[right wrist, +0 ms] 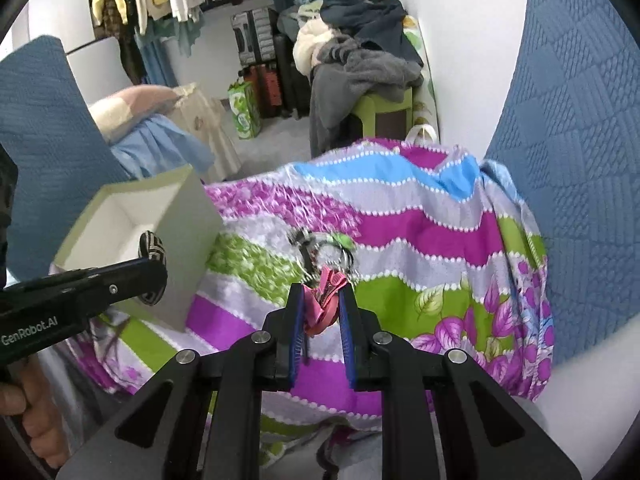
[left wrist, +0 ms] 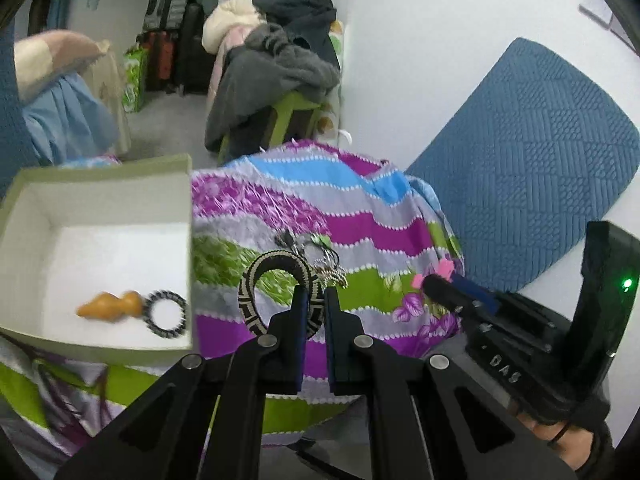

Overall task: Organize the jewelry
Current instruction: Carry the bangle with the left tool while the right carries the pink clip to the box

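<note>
Now we have our left gripper [left wrist: 316, 300] clamped on a black-and-cream woven bangle [left wrist: 276, 284], our right gripper [right wrist: 322, 300] pinching a pink hair clip [right wrist: 324, 304], both above the striped floral cloth [left wrist: 360, 236]; more jewelry [right wrist: 324, 248] lies there beside the open box [left wrist: 100, 208].

Lighting is even, diffuse and moderately bright, with no hard shadows and no glare on the white wall [left wrist: 420, 40]. Both fisheye views bend straight lines strongly toward the edges, and black vignetting fills the corners. Motion blur softens the open box [left wrist: 96, 184] and the patterned cloth [right wrist: 400, 240].
</note>
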Demonstrator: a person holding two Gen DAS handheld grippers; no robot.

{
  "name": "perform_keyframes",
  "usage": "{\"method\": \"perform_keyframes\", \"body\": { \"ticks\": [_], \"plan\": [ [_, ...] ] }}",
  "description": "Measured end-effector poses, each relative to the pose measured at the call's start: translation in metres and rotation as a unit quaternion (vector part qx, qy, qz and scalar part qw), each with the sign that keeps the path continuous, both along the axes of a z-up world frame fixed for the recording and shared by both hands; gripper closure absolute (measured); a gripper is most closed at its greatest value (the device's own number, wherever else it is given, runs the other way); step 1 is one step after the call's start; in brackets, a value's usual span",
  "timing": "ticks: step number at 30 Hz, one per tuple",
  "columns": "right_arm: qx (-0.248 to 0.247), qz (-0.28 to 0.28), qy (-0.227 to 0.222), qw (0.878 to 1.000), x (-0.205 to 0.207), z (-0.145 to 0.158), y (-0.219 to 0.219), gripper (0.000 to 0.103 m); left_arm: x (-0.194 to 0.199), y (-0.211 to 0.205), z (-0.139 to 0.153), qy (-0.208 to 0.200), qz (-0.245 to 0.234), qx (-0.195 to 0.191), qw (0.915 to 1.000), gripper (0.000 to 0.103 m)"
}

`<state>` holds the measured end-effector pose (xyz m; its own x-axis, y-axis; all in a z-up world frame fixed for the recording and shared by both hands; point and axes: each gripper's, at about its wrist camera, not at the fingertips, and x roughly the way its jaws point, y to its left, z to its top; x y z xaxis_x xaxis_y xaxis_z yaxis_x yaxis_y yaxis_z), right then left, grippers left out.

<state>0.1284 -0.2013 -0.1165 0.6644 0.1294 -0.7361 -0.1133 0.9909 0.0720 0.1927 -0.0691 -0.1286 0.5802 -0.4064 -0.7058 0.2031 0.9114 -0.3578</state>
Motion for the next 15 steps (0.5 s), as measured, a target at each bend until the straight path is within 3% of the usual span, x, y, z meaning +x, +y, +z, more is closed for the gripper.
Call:
{"method": "perform_keyframes", "body": {
  "ticks": [15],
  "plan": [
    [0.024,0.014,-0.097,0.995,-0.002,0.108,0.038,0.089,-0.014,0.051,0.098,-0.080,0.026,0.044,0.9955,0.097]
  ]
}}
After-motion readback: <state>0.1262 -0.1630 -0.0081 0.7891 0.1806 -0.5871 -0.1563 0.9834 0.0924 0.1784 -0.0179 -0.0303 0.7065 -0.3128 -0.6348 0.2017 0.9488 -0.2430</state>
